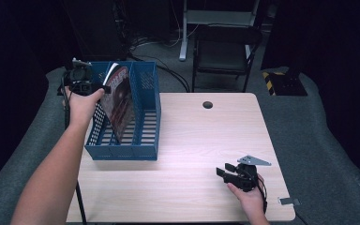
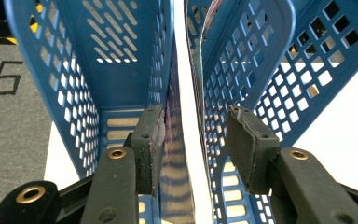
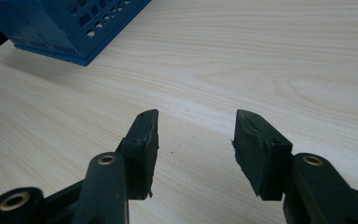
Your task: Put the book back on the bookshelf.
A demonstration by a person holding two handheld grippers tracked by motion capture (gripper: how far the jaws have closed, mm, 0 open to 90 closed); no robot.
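From the high view, the left gripper (image 1: 107,88) is hanging at the top edge of a magazine (image 1: 120,104) standing tilted in the blue file rack (image 1: 146,152) on the table (image 1: 206,136); placing looks nearly done, letting go remains. The right gripper (image 1: 221,171) is resting near the table's front edge. The left gripper view is adding detail: jaws parted, magazine (image 2: 182,135) between them, the left pad (image 2: 151,144) apparently just touching. In the right gripper view, jaws are gaping over bare wood, holding nothing.
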